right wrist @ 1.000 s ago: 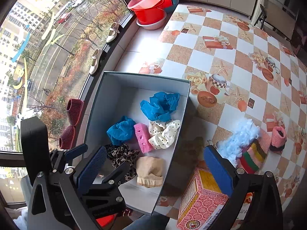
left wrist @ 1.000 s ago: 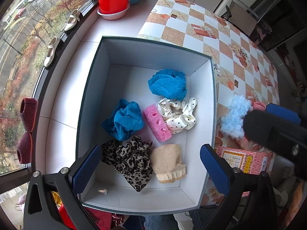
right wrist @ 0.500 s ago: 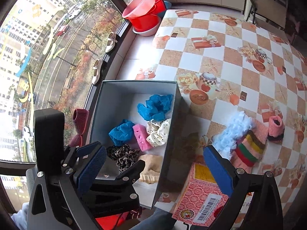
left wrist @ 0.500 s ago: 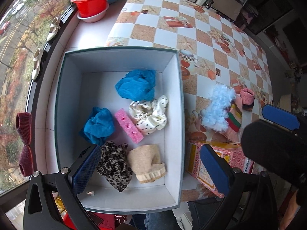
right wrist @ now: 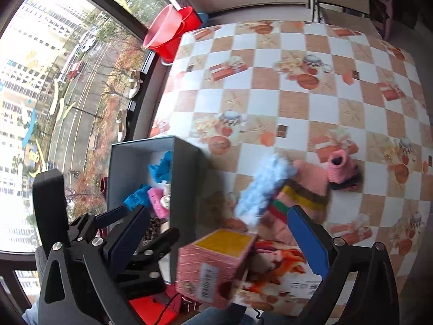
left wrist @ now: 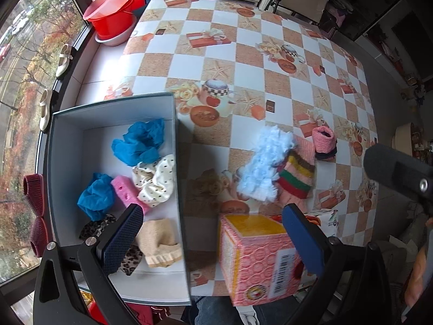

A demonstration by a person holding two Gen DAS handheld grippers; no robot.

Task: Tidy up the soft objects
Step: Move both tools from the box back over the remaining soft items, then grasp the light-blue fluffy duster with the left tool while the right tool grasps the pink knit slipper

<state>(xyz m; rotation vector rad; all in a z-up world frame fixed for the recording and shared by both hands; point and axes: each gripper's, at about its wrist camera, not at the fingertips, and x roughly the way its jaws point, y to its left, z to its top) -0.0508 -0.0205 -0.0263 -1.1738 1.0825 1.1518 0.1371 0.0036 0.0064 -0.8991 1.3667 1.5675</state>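
Observation:
A grey open box (left wrist: 113, 109) (right wrist: 186, 162) at the table's left holds several soft items: blue cloths (left wrist: 140, 142), a pink sponge (left wrist: 127, 193), a polka-dot scrunchie (left wrist: 155, 180), a leopard scrunchie and a beige sock (left wrist: 161, 241). On the table to its right lie a fluffy light-blue piece (left wrist: 266, 166) (right wrist: 261, 187), a striped sock (left wrist: 296, 177) (right wrist: 300, 200) and a small pink knitted piece (left wrist: 323, 140) (right wrist: 341, 169). My left gripper (left wrist: 213, 241) is open and empty above the box's right wall. My right gripper (right wrist: 219, 237) is open and empty above the pink carton.
A pink and yellow carton (left wrist: 257, 254) (right wrist: 216, 265) stands at the table's near edge. Red and pink basins (left wrist: 113, 16) sit on the sill at the far left. Shoes (left wrist: 63, 59) and dark red slippers (left wrist: 33, 192) line the window ledge. A printed bag (right wrist: 284, 273) lies beside the carton.
Both grippers have moved to the right, from over the box toward the carton and the loose soft items on the table. Both stay open and empty.

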